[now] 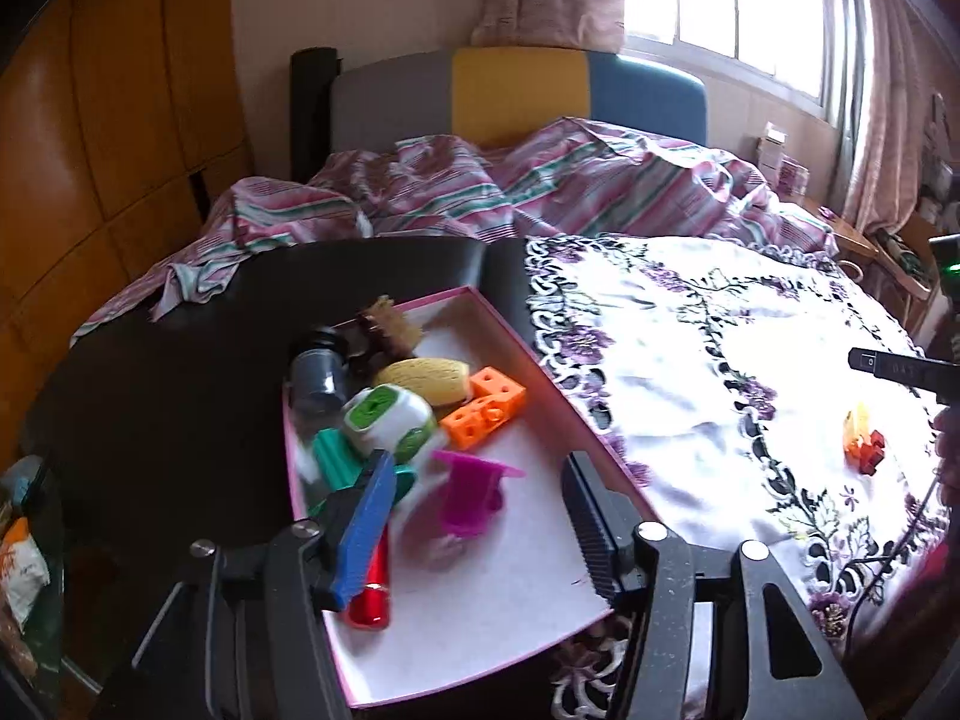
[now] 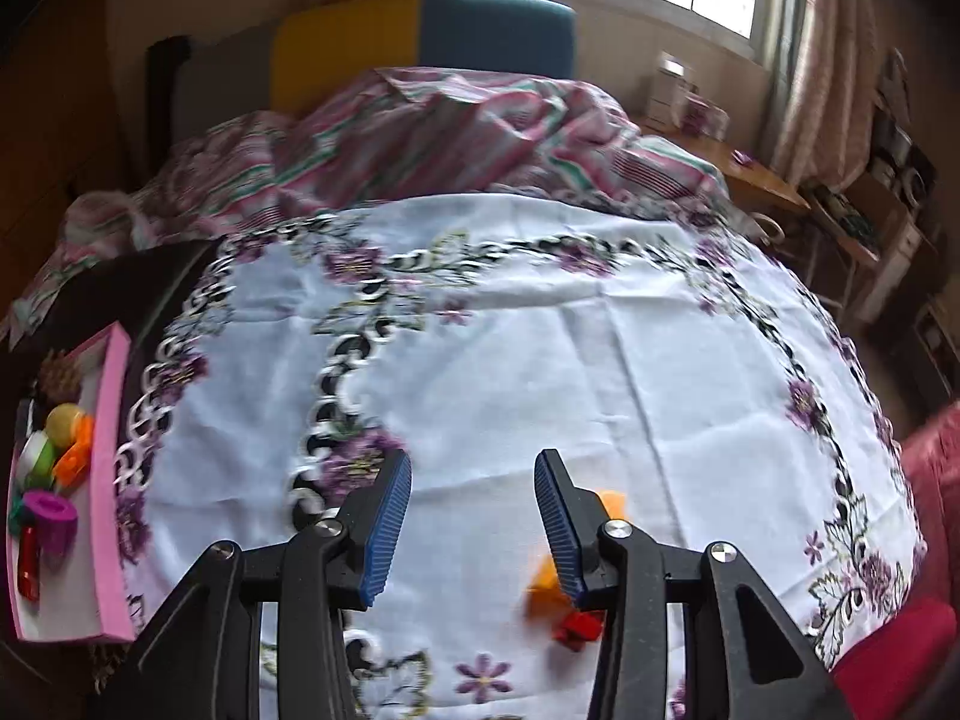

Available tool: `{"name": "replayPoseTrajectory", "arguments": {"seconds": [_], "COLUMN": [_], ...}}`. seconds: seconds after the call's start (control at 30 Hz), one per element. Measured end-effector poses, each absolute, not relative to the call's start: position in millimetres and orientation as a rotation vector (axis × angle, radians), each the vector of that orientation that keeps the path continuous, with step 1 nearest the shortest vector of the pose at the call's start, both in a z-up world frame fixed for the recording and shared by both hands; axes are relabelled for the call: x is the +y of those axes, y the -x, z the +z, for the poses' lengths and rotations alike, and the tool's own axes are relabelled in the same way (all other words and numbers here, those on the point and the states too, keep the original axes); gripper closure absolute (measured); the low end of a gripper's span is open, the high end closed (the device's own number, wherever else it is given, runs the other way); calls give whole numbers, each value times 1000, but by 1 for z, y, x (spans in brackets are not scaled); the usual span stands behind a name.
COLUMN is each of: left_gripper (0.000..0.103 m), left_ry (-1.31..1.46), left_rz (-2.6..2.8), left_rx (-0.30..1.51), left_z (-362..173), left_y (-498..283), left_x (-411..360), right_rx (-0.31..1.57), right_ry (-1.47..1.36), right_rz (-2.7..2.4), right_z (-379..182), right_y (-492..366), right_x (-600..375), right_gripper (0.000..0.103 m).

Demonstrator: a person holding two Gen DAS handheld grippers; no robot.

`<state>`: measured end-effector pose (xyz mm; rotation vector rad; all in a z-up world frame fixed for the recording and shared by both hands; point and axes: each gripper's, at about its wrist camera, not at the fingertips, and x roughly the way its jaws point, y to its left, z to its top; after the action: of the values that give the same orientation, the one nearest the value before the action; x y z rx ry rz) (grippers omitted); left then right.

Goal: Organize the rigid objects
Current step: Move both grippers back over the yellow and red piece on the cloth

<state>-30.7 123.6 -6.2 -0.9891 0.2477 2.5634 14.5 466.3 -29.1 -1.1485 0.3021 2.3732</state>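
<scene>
Over pink box [image 1: 528, 354] at surface's left: left tongs [image 1: 474, 516] open, empty, above purple toy [image 1: 471, 495]; blocks [image 1: 489, 408], sponge [image 1: 429, 378], jar [image 1: 318, 378] crowd behind. On floral cloth [image 2: 540, 348]: right tongs [image 2: 474, 516] parted, empty; orange-red toy [image 2: 558, 600] beside right finger, partly hidden. Bed [image 1: 480, 186] beyond.

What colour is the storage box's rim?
Pink; the box wall shows best in the right wrist view.

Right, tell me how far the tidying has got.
Done: most toys already lie in the pink box, including the orange blocks and magenta piece. In hand: nothing; the left gripper is open over the box, and the right gripper is open too. Left: the small orange-and-red toy on the tablecloth.
</scene>
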Motion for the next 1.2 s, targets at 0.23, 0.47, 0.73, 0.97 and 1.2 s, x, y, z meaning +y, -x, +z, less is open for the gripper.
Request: {"name": "replayPoseTrajectory", "arguments": {"seconds": [0.23, 0.47, 0.73, 0.97, 1.2], "left_gripper": [41, 41, 41, 41, 41], "left_ry": [974, 998, 995, 996, 988], "left_rz": [2500, 2418, 2350, 2260, 2097], "left_rx": [277, 286, 327, 361, 399], "left_z": [-6, -11, -17, -25, -36], "left_y": [26, 25, 21, 22, 23], "left_x": [150, 180, 212, 246, 297], "right_rx": [667, 905, 955, 1120, 1313], "right_ry": [1053, 982, 954, 798, 648], "right_rz": [2255, 2191, 2180, 2194, 2224], "right_z": [-41, -48, -49, -43, -42], "right_y": [-37, -55, -60, -81, -99], "right_x": [516, 540, 546, 560, 569], "right_gripper": [60, 60, 60, 60, 59]}}
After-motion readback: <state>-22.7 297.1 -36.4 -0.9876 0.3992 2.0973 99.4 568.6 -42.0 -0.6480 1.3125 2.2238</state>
